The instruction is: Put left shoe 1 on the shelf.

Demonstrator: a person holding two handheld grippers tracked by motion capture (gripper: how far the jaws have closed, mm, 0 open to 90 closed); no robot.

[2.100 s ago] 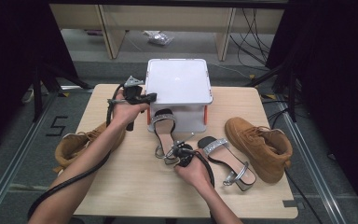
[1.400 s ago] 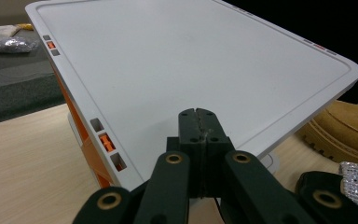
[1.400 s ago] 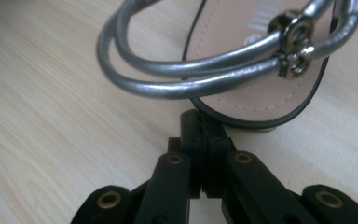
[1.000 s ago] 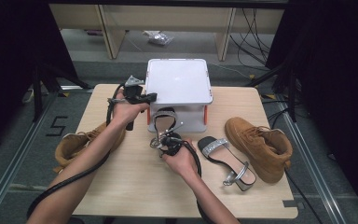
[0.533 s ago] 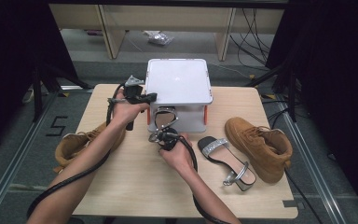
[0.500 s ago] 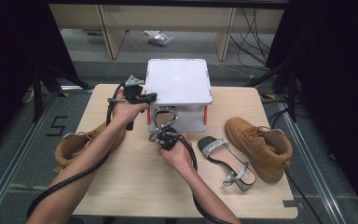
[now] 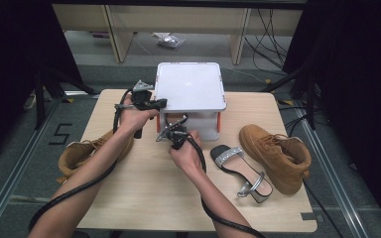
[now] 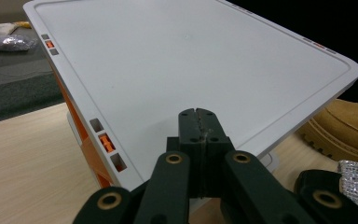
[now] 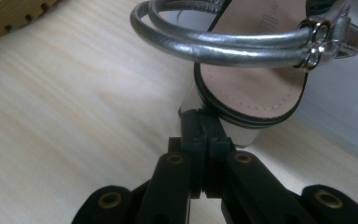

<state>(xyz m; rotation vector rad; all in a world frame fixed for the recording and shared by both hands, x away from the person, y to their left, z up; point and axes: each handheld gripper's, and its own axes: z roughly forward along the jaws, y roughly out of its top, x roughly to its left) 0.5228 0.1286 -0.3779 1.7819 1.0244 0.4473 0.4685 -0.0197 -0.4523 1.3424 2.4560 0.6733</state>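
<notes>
Right now the step looks like feeding the silver sandal point(image 9: 254, 91) into the front of the white box point(image 7: 206, 126) at the upper middle of the high view. The right gripper point(image 9: 199, 116) has its jaws closed tight on the back of the sandal, at the block heel, and the strap loops across the top of its own view. In the high view the sandal sits just in front of the box, under the overhang of the lid point(image 7: 191, 89).

The left gripper point(image 8: 198, 115) is fully closed with nothing between its jaws. Its tips lie over the lid near the left edge, by the orange latch point(image 8: 105, 142). I cannot tell whether they press down on it.

To do this well:
- Keep the left gripper planted, so the box does not slide toward the top of the frame when the sandal pushes in.
- Lead with the toe and keep the sole level, as the strap loop could catch on the lid's edge.
- The grip on the heel is narrow, so move slowly and avoid twisting, or the shoe may swing.
- Let go only once the heel rests on something.

The second sandal point(image 7: 240, 168) waits at lower right on the table point(image 7: 144, 198), beside a tan boot point(image 7: 278, 156).
</notes>
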